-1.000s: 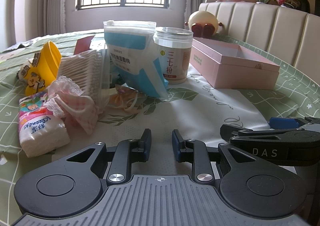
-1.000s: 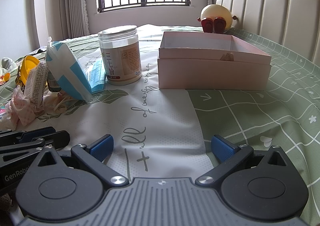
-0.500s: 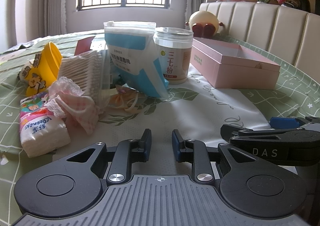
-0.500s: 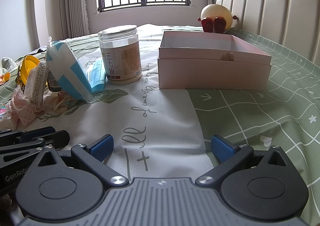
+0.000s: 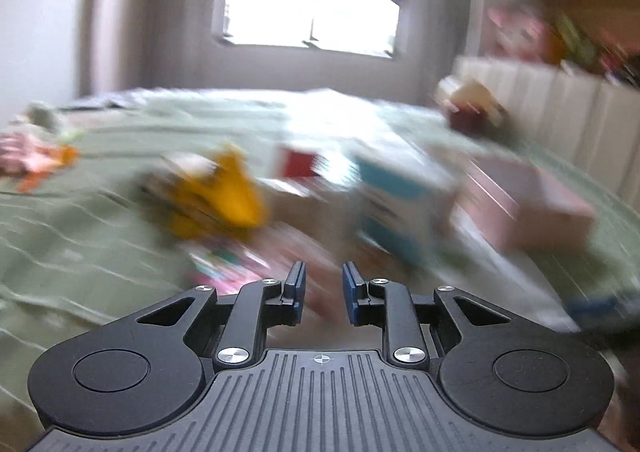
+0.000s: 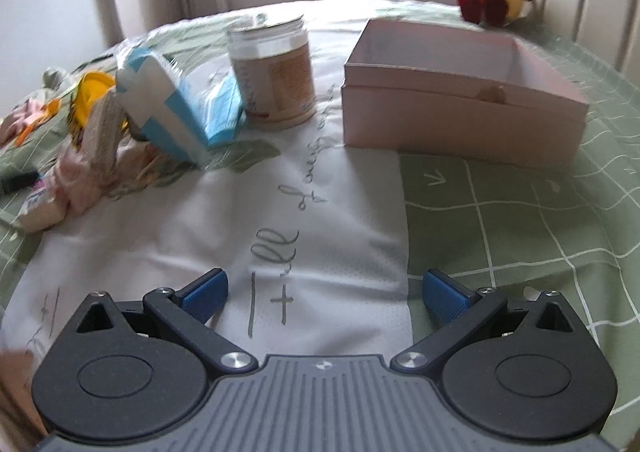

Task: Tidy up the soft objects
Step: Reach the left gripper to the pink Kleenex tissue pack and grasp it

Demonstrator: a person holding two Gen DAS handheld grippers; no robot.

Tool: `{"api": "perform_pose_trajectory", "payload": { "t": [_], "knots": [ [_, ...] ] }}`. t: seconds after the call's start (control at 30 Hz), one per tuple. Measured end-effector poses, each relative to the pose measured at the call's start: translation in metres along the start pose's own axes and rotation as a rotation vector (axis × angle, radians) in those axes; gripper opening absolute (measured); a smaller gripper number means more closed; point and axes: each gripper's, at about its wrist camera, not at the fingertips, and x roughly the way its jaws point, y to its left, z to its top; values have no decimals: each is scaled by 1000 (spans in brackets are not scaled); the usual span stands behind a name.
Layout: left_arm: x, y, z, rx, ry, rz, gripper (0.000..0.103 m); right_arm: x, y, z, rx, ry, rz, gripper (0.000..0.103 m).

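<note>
On the bedspread (image 6: 520, 220), left of the jar (image 6: 276, 72) and well apart from the open pink box (image 6: 460, 108), the soft objects (image 6: 84, 164) lie heaped together. The left gripper (image 5: 322, 288), jaws narrowly apart with nothing between them, points at this blurred heap; the right gripper (image 6: 324, 292) hangs wide open, empty. Risk: a hasty closure may snag neighbouring packets or miss.

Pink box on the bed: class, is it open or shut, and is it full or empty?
Open. The pink box has no lid on and its inner walls show. Seemingly empty; its floor is hidden from this angle.
</note>
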Motion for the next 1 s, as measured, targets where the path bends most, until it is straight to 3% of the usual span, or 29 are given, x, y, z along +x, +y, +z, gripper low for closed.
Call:
{"api": "perform_pose_trajectory", "payload": {
  "t": [0.07,0.13,0.2,0.33,0.47,0.53,0.57,0.67,0.73,0.9,1.0],
  "knots": [
    [6,22,13,-67,-11,30,25,2,0,3,0,19,4,103],
    [18,32,21,-96,36,-11,25,4,4,2,6,16,-23,103],
    [30,25,24,-16,73,-41,25,3,9,-1,-20,8,-48,103],
    [38,3,3,212,139,8,30,0,6,-5,-19,-24,-37,103],
    [31,15,-18,348,145,175,30,-2,8,-11,-28,-64,-46,103],
    [27,33,-17,321,150,227,27,-3,8,-13,-28,-81,-48,103],
    [23,43,-15,271,149,217,27,-4,8,-15,-27,-90,-49,103],
    [9,62,-1,75,124,77,26,-4,9,-17,-25,-107,-53,103],
    [9,57,4,14,109,-1,26,-3,9,-17,-24,-114,-56,103],
    [24,-8,-13,317,118,-30,31,-5,9,-20,-22,-127,-55,103],
    [29,-21,-30,460,101,66,31,-5,9,-20,-22,-131,-54,103]
  ]
}}
